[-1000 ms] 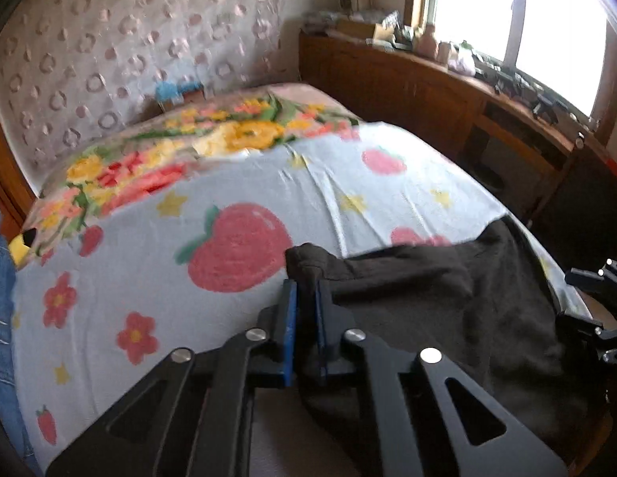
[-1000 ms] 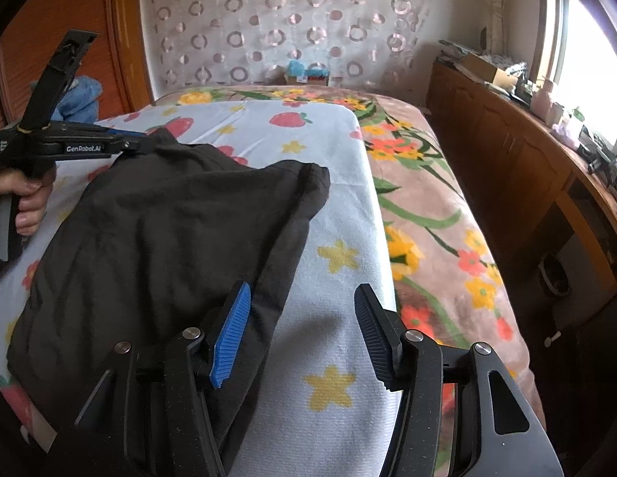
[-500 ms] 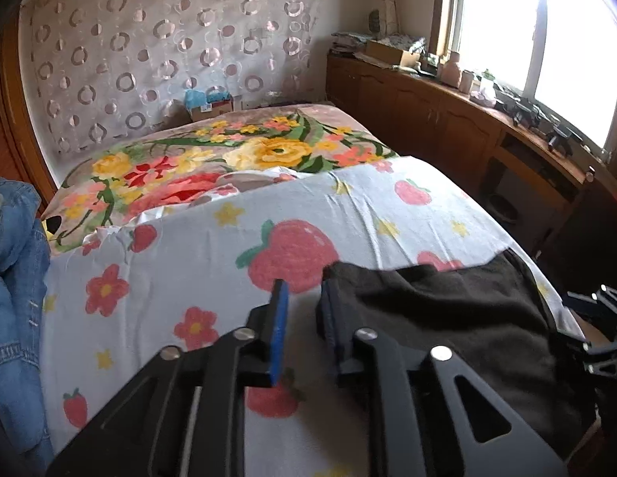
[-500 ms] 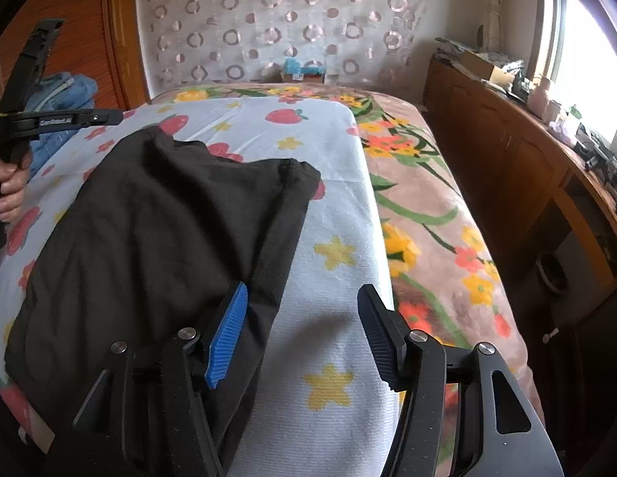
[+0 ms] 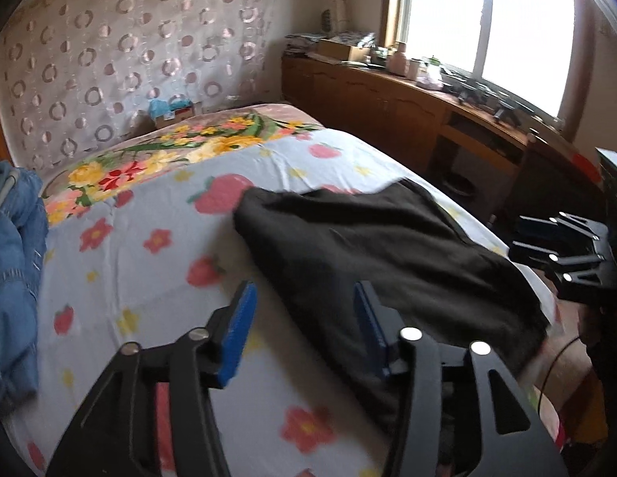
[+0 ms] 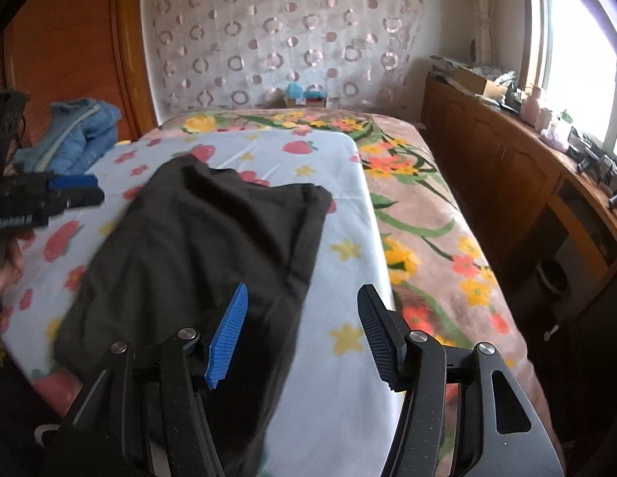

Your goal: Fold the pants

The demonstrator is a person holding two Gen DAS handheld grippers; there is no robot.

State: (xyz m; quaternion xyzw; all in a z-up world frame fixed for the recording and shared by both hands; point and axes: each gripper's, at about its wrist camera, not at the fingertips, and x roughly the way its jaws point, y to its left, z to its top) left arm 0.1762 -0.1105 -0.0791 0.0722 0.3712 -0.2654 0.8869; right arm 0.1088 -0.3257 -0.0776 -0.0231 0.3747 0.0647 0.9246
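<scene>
While the left gripper (image 5: 302, 334) is opening its fingers (image 5: 239, 334) with nothing pressed between them, the right gripper (image 6: 304, 334) stands half open and empty too. Just beyond both lie the pants (image 6: 213, 246), dark and folded, on the strawberry sheet (image 6: 340, 318) of the bed. They look soft, light and limp, so a corner or hem is probably the best hold. Their near edge is cut off below.

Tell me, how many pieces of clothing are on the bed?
2 that I can see: dark pants lying folded on the strawberry sheet, and a blue denim garment bunched at the bed's left side. More may lie out of view.
</scene>
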